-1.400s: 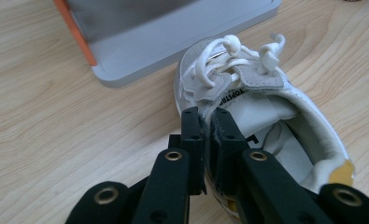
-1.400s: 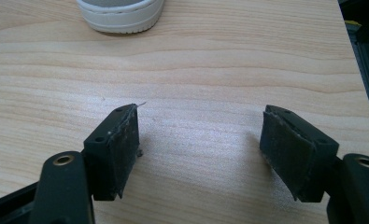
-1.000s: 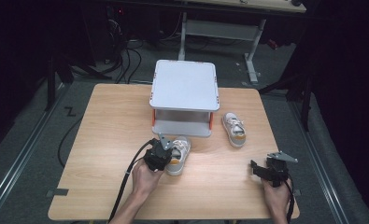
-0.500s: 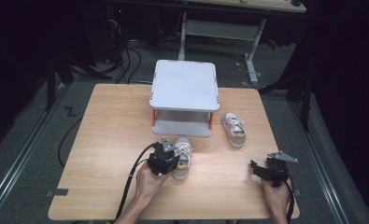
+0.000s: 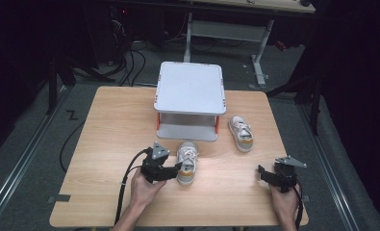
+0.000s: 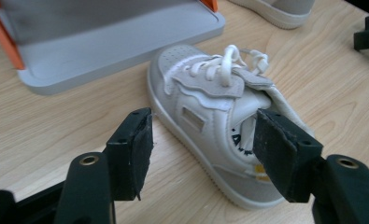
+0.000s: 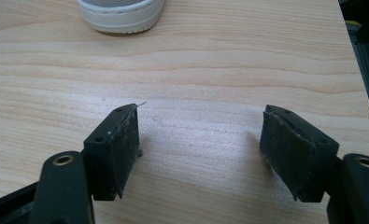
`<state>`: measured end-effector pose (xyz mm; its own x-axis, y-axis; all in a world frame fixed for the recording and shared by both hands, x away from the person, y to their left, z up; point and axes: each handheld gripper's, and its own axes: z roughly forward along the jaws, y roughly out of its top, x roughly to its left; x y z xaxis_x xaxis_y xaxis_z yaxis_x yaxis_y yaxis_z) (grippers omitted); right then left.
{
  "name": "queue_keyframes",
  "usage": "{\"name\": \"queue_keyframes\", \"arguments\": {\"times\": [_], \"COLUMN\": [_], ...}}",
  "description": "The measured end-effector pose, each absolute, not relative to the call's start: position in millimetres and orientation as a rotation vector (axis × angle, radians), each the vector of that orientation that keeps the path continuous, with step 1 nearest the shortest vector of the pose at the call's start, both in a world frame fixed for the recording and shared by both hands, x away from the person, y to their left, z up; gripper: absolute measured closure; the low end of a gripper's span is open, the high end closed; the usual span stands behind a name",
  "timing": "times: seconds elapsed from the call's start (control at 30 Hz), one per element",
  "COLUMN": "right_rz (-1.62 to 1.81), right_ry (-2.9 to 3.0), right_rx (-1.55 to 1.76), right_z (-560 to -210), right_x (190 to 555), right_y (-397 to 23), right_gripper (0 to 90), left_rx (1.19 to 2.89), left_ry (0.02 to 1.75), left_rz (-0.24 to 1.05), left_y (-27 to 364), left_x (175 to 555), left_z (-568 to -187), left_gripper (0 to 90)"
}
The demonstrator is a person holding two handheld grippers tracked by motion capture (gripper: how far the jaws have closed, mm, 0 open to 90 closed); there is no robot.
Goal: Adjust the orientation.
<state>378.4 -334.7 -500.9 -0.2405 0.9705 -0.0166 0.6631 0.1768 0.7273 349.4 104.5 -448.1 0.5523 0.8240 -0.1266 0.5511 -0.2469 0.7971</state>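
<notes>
2 shoes: near shoe (image 5: 187, 163), far shoe (image 5: 240, 133); 1 rack (image 5: 190, 101). Both grippers' jaws wide, empty; L just opened.

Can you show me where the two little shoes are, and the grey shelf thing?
Near shoe (image 5: 187, 164), high view, on its laces.
Far shoe (image 5: 241, 133), high view, on its laces.
Grey shelf (image 5: 190, 88), high view, on its flat top.

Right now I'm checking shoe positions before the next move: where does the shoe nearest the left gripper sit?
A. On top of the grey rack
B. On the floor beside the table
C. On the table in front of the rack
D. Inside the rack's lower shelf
C: the high view shows the near shoe lying flat on the wooden table, just in front of the grey rack and beside the left gripper.
</notes>
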Motion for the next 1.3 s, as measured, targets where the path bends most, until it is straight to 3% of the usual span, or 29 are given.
{"name": "queue_keyframes", "arguments": {"times": [0.37, 0.6, 0.8, 1.3], "right_rz": [0.833, 0.859, 0.929, 1.115], "right_ry": [2.005, 2.001, 1.963, 2.047], "right_rx": [1.521, 1.499, 1.469, 1.348], "right_z": [-499.8, -498.9, -491.2, -434.9], "right_x": [377.1, 374.5, 372.1, 391.2], "right_y": [-333.0, -327.0, -320.0, -297.8], "right_gripper": [27.8, 46.5, 50.5, 62.9], "left_rx": [1.85, 1.842, 1.843, 1.904], "left_ry": [1.254, 1.38, 1.433, 1.438], "left_rz": [0.437, 0.506, 0.561, 0.645], "left_y": [162.0, 192.1, 201.2, 196.8], "left_x": [346.6, 351.2, 354.5, 354.6], "left_z": [-464.8, -483.5, -494.0, -506.2], "left_gripper": [35.6, 35.6, 35.5, 34.2]}}
